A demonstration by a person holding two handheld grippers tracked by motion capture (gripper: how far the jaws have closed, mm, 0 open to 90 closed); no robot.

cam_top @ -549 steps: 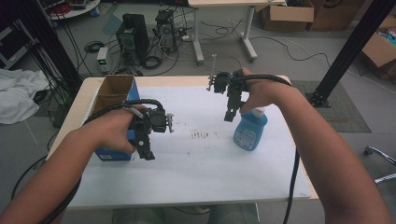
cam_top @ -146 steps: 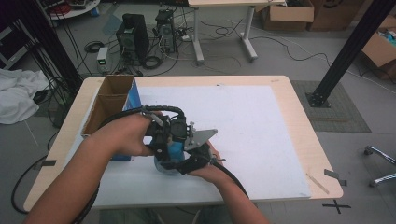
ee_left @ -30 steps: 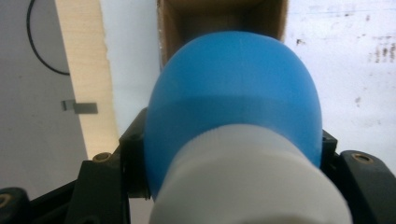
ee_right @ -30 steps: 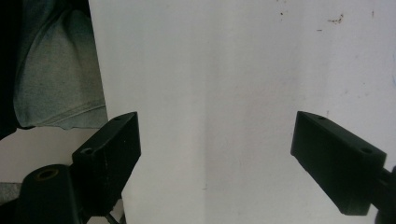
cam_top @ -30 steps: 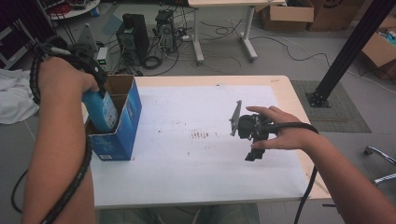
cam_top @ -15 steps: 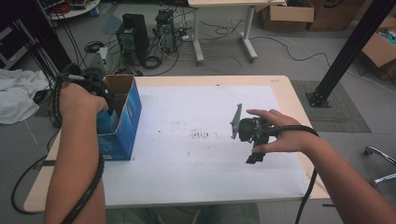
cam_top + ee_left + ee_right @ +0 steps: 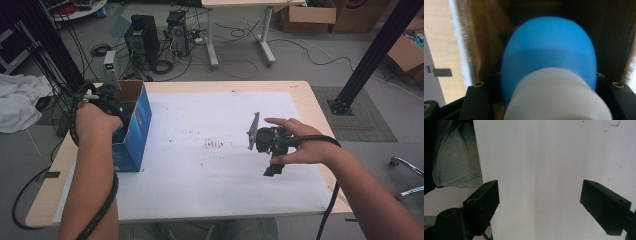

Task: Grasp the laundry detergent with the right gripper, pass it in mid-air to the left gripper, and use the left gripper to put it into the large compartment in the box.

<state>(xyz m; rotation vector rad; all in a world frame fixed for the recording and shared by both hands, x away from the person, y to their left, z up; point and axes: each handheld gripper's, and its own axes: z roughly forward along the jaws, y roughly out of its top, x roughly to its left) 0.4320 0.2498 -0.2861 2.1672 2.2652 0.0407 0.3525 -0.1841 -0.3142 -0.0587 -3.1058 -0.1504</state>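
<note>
Two grippers are in play, and the work is being done by the left one. The bottle (image 7: 549, 52), blue with a white cap, is pinched between the left gripper's (image 7: 102, 102) jaws, cap nearest the camera and body pointing ahead into the box (image 7: 135, 127); brown cardboard walls are seen on either side of it and beyond it. From above, that gripper is sunk into the open top of the box, with the hand (image 7: 92, 120) just behind it. The step in hand is judged to be the lowering of the bottle into the box (whether its base is touching the bottom cannot be told).

The right gripper (image 7: 539, 202) is held over the white sheet (image 7: 554, 150) with its jaws spread and nothing between them; bare sheet lies ahead of it and below.

Next, the bottle would need to be settled on the floor of the box, the jaws opened, and the gripper lifted straight out, clear of the walls.
</note>
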